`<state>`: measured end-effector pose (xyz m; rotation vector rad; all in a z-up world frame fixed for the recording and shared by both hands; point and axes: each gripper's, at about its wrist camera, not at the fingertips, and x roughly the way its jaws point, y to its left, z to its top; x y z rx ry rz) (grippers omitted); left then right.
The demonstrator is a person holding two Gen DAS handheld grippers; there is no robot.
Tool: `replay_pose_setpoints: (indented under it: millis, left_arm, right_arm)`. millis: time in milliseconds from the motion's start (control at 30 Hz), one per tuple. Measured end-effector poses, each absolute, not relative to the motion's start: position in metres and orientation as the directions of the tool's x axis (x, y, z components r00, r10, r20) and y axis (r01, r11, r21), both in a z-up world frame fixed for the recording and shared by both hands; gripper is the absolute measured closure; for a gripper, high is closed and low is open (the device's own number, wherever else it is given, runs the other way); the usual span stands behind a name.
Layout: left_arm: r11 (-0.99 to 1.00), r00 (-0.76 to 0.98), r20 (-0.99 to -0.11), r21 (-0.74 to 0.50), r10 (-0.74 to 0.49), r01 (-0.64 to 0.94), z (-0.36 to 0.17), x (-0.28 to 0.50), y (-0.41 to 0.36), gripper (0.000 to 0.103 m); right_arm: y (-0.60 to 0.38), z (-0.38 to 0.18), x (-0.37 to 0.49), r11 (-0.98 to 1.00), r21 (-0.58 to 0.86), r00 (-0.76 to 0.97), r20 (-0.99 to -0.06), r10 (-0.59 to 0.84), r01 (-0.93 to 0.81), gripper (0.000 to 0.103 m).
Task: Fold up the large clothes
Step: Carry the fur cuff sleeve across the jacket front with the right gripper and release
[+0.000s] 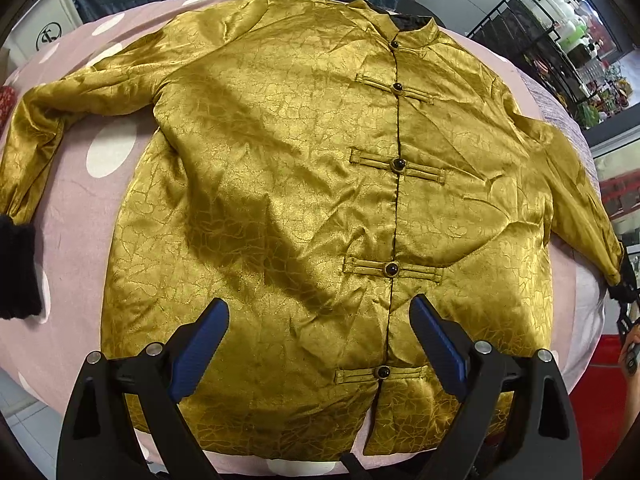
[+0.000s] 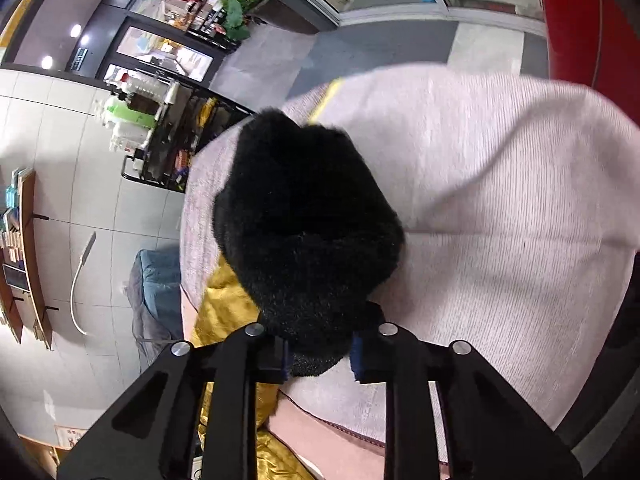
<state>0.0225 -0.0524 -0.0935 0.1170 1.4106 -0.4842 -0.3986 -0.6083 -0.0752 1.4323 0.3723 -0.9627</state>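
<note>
Left wrist view, bed cover [image 1: 80,216]: pink with white dots, it lay under everything and reached every edge of the view.
Jacket [image 1: 304,184]: a gold satin jacket with a crackle pattern lay face up and spread flat over the middle of the cover, collar toward the far edge, hem toward the near edge.
Sleeves: one stretched toward the left edge of the cover and ended in a black furry cuff [image 1: 18,268]; the other ran toward the right edge, its tip met by a dark tool.
Front closure: a dark-piped seam ran from collar to hem, crossed by gold fabric loop straps with dark round buttons [image 1: 398,165], all fastened.
Left gripper [image 1: 320,340]: it hung over the lower front of the jacket near the hem, its blue-padded fingers [image 1: 200,352] spread wide, gripping nothing.
Right wrist view, grey cover [image 2: 480,200]: a pale ribbed cloth filled the right half of the view, with pink fabric showing at the near edge.
Right cuff [image 2: 308,224]: black and fluffy, it stuck out ahead of the tool, with gold sleeve fabric trailing down to the left.
Right gripper [image 2: 319,356]: its fingers were drawn in tight against the base of the black cuff, pinching it from both sides.
</note>
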Motion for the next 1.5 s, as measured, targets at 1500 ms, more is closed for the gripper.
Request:
replay_pose_setpoints:
  millis: [1500]
  left_arm:
    - [0.972, 0.118, -0.968, -0.211, -0.223, 0.104, -0.11, 0.035, 0.058, 0.014]
  right_arm:
    - [-0.186, -0.021, 0.116, 0.981, 0.192, 0.457, -0.876, 0.154, 0.037, 0.084]
